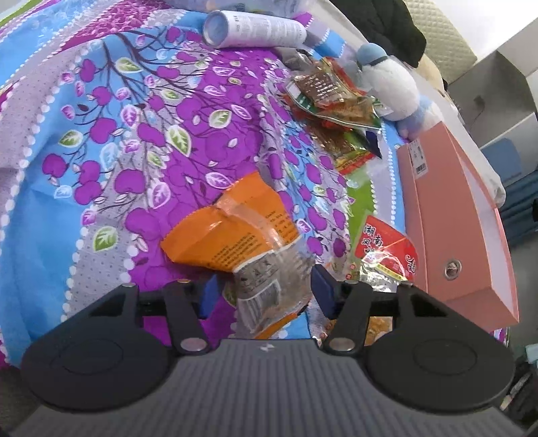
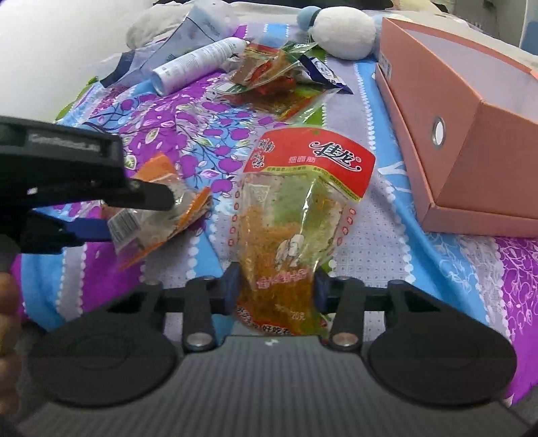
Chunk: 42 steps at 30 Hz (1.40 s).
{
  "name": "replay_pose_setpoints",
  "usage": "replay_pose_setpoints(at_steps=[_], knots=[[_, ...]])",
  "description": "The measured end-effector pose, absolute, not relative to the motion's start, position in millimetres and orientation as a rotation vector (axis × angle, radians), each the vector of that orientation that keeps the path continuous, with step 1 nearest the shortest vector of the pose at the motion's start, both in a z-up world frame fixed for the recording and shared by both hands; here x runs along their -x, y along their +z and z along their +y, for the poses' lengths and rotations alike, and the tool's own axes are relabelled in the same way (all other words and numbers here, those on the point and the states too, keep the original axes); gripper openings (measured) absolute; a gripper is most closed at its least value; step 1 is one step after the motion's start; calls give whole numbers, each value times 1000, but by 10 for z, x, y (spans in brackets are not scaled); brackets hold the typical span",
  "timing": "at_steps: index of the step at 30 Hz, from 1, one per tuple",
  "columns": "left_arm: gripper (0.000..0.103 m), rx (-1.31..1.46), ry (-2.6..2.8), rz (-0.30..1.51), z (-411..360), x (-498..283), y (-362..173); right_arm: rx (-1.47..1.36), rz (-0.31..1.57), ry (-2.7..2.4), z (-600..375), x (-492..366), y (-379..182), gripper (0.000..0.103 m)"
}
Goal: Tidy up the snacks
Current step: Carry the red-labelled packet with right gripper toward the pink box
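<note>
1. Right gripper has the red-topped snack packet clamped at its lower end, both blue pads pinching the clear orange-filled part; the red header stands up ahead of the jaws
2. Left gripper is closed on the orange snack packet, blue pads against the clear crumpled end with the barcode, the orange half sticking out ahead and to the left of the fingers
3. From the right wrist view, that left gripper comes in from the left, the orange packet caught between its upper black finger and the lower blue one, just left of the red-topped packet
4. From the left wrist view, the red-topped packet sits just right of the left gripper's right finger
5. Ahead of both grippers, a loose pile of snack packets lies on the bedsheet, purple flowers on blue
6. Right of the right gripper and ahead, a pink box rests on the sheet, open at the top, a metal eyelet on its near end
7. Beyond the pile: a white tube on its side to the left, a white and blue plush toy next to the box's far corner
8. Far left edge of the right view, a person's fingers show in a blur
</note>
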<state>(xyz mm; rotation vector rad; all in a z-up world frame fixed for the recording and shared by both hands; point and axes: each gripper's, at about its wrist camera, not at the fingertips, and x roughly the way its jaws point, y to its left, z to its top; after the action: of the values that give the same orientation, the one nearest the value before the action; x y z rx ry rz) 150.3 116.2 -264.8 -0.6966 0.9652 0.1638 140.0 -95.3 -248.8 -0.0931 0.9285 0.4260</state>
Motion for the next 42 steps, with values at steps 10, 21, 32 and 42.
replay_pose_setpoints(at_steps=[10,21,32,42], knots=[[43,539,134,984,959,-1578,-2543,13,928,384,-1236,-1435,-2394,40],[40,441,55,947,773,-1463,-2107,-21,894,390,-1442,-1366,-2132,37],[39,391,-38,885,556,-1337,-1573,-28,816,386,-1594,-1248,-1721,24],[39,366,-97,856,419,-1252,-1249,-52,773,375,-1730,-1140,-1466,22]])
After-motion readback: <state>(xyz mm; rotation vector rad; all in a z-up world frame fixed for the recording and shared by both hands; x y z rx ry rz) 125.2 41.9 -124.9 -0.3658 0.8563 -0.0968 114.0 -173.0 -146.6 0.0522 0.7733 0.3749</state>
